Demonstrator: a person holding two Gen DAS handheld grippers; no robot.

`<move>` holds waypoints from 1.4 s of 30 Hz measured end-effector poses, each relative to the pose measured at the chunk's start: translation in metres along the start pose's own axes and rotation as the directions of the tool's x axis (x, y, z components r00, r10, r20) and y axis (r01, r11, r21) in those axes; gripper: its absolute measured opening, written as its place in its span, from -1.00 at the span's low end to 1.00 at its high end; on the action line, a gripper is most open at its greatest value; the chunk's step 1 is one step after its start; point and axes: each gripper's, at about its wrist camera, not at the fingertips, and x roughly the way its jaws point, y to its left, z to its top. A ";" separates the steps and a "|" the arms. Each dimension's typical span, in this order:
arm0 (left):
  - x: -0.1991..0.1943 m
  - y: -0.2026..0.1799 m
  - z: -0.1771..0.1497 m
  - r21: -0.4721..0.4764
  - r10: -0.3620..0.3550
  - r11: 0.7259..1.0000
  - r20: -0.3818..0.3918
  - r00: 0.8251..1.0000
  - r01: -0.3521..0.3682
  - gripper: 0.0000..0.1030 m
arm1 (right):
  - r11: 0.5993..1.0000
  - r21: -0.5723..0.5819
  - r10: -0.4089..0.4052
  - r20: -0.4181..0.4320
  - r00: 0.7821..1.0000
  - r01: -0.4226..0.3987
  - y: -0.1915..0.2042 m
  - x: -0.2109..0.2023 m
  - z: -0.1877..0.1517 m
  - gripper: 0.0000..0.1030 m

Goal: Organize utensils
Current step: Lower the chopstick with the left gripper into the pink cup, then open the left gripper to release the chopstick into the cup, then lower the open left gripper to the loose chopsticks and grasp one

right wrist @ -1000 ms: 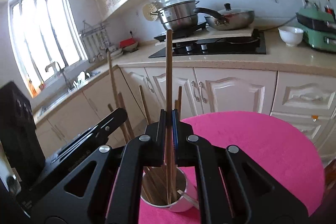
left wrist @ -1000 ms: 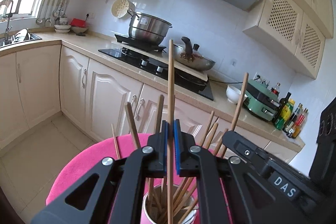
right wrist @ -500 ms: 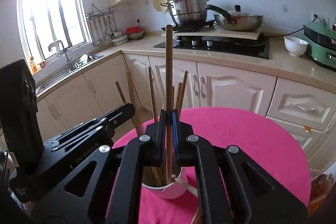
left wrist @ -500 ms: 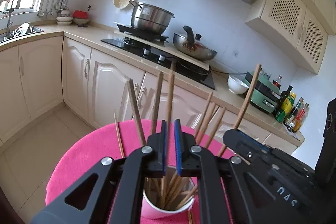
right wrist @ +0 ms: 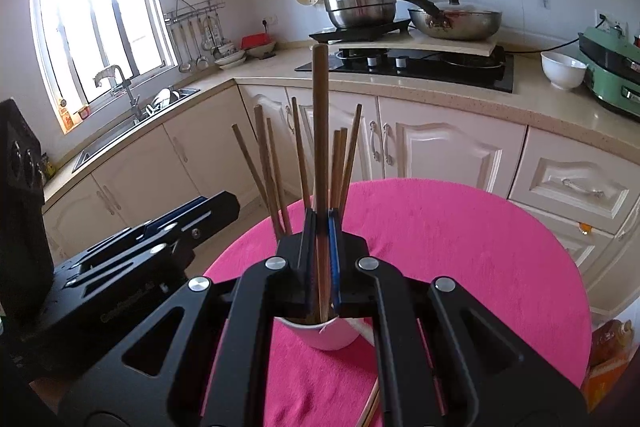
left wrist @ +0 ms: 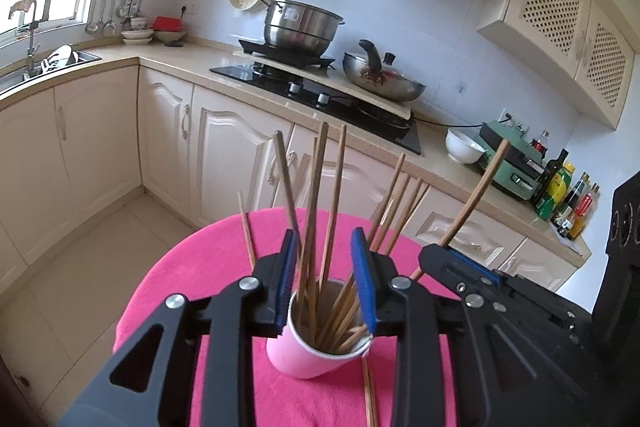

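Wooden chopsticks (left wrist: pixel 320 227) stand in a pink paper cup (left wrist: pixel 308 355); the left gripper (left wrist: pixel 326 279) is opening, pads clear of them. The right gripper (right wrist: pixel 322 259) clamps one brown chopstick (right wrist: pixel 320 131) over the cup, so next comes lowering and release.

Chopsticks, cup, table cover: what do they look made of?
Chopsticks: likely wood or bamboo, matte brown with faint grain.
Cup: pink outside, pale thin rim, smooth; paper or plastic, can't tell.
Table cover: magenta fabric, fuzzy nap, soft folds at the edge; probably terry or fleece.

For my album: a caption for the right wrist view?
Right tool shut on a chopstick above the pink cup.
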 end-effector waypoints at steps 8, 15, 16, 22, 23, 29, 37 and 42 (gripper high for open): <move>-0.029 -0.003 -0.003 -0.014 0.041 0.999 -0.002 0.999 -0.041 -0.35 | 1.000 -0.018 -0.002 0.025 1.000 0.003 0.007 -0.024 0.006 -0.34; -0.053 -0.015 -0.004 -0.003 0.054 0.999 0.009 0.999 -0.054 -0.29 | 0.998 -0.065 -0.013 0.094 0.995 0.019 0.009 -0.067 0.023 -0.06; -0.055 -0.018 -0.007 0.002 0.055 0.998 -0.002 0.998 -0.055 -0.27 | 0.997 -0.072 -0.022 0.099 0.995 0.029 0.007 -0.074 0.023 -0.01; -0.044 -0.032 -0.035 0.030 0.063 0.998 -0.119 0.991 -0.060 -0.25 | 0.990 -0.088 -0.102 0.061 0.993 0.107 -0.018 -0.098 0.002 0.01; -0.040 -0.034 -0.041 0.035 0.063 0.998 -0.145 0.987 -0.059 -0.25 | 0.990 -0.074 -0.117 0.039 0.992 0.120 -0.025 -0.099 -0.005 0.01; -0.003 -0.048 -0.085 0.075 0.058 0.997 -0.343 0.938 -0.035 -0.25 | 0.984 0.025 -0.173 -0.120 0.978 0.177 -0.062 -0.090 -0.054 0.01; 0.054 -0.063 -0.144 0.144 0.092 0.990 -0.572 0.815 -0.010 -0.25 | 0.972 0.103 -0.171 -0.306 0.937 0.211 -0.091 -0.068 -0.114 0.01; 0.076 -0.067 -0.169 0.200 0.131 0.980 -0.630 0.766 -0.003 -0.25 | 0.967 0.131 -0.161 -0.360 0.919 0.220 -0.099 -0.062 -0.138 0.01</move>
